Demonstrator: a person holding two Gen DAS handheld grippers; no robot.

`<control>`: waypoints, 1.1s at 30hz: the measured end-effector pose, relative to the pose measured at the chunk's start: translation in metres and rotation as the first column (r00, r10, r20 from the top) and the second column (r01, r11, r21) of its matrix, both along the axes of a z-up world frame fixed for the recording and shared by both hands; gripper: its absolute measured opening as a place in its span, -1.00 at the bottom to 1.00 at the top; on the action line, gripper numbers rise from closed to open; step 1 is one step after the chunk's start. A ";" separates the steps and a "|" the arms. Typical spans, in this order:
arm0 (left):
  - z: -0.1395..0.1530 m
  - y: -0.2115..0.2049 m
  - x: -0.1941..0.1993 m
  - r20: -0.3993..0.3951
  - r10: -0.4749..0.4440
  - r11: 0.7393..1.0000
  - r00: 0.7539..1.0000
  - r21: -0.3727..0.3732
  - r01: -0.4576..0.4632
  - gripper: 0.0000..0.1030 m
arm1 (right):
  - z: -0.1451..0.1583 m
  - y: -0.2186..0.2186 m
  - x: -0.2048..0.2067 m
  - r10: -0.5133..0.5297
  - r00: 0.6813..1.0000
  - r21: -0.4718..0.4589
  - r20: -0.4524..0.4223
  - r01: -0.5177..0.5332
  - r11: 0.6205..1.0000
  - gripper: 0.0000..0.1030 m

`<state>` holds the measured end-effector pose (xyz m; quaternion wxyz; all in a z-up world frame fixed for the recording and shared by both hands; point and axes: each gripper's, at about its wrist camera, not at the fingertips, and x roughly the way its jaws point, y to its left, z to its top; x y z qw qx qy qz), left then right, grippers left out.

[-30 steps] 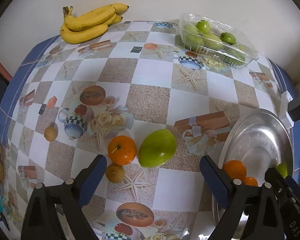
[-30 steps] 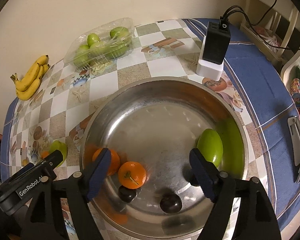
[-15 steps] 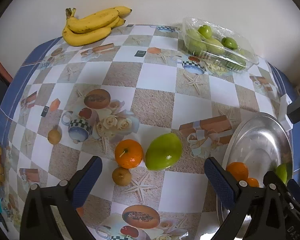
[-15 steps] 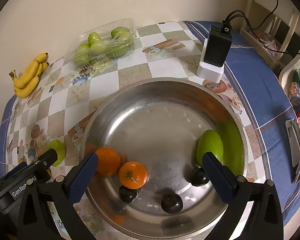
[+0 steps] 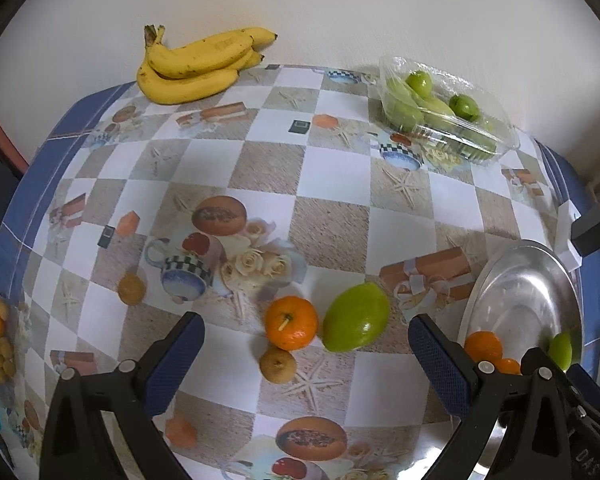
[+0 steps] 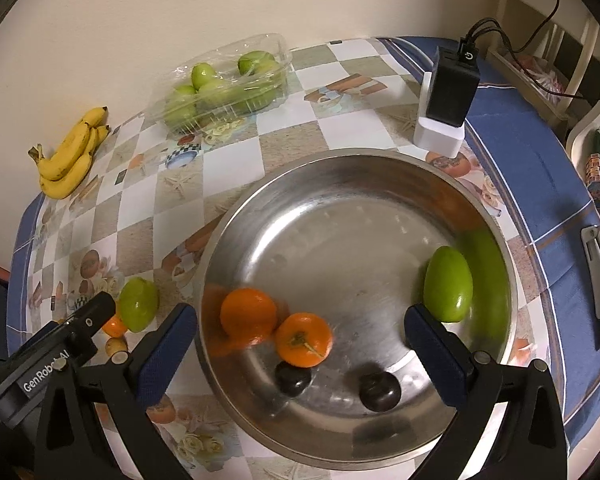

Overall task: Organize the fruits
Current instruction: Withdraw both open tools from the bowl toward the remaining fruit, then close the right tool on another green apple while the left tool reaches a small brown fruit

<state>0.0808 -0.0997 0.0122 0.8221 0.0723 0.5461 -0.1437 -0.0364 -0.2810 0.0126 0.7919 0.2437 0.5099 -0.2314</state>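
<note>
A steel bowl [image 6: 380, 184] holds two oranges [image 6: 249, 313], a green mango [image 6: 448, 289] and two dark plums [image 6: 379, 391]. My right gripper [image 6: 300, 356] is open and empty above the bowl's near side. On the table left of the bowl [image 5: 516, 280] lie an orange [image 5: 291, 322], a green mango [image 5: 356, 317] and a small brown fruit [image 5: 278, 365]. My left gripper [image 5: 306, 364] is open and empty, just before these three. Another small brown fruit [image 5: 131, 288] lies further left.
A banana bunch [image 5: 196, 64] lies at the back left by the wall. A clear tray of green fruits [image 5: 440, 108] sits at the back right. A black charger on a white base [image 6: 448, 96] stands behind the bowl. The table's blue edge runs along both sides.
Both grippers have drawn back and risen a little, so the fruits sit further ahead. The right gripper's jaws have opened wider. The left orange in the bowl has rolled slightly.
</note>
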 end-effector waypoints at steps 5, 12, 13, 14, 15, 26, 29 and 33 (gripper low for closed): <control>0.005 0.010 0.005 -0.009 -0.011 1.000 1.000 -0.012 0.011 1.00 | -0.001 0.008 0.006 0.023 1.000 0.036 0.011 -0.024 0.999 1.00; 0.013 0.030 0.012 0.006 -0.014 1.000 1.000 0.005 0.014 1.00 | 0.000 0.030 0.018 0.065 0.998 0.035 0.002 -0.065 0.997 1.00; 0.014 0.035 0.014 0.009 -0.010 1.000 1.000 0.008 0.010 1.00 | 0.002 0.034 0.020 0.071 0.997 0.032 0.002 -0.071 0.997 1.00; 0.016 0.041 0.017 0.013 -0.002 1.000 1.000 0.010 0.002 1.00 | 0.003 0.038 0.023 0.078 0.997 0.030 0.004 -0.078 0.996 1.00; 0.017 0.046 0.019 0.016 0.003 1.000 1.000 0.012 -0.003 1.00 | 0.004 0.041 0.025 0.085 0.996 0.030 0.006 -0.085 0.996 1.00; 0.017 0.101 0.040 0.027 0.068 0.996 0.997 0.062 -0.069 1.00 | -0.001 0.084 0.047 0.156 0.988 0.041 -0.004 -0.156 0.987 1.00; 0.017 0.113 0.043 0.027 0.081 0.995 0.996 0.061 -0.082 1.00 | -0.001 0.096 0.053 0.180 0.984 0.046 0.001 -0.180 0.983 1.00; 0.018 0.127 0.048 0.042 0.092 0.992 0.995 0.081 -0.095 1.00 | -0.004 0.113 0.062 0.227 0.974 0.048 0.004 -0.227 0.973 1.00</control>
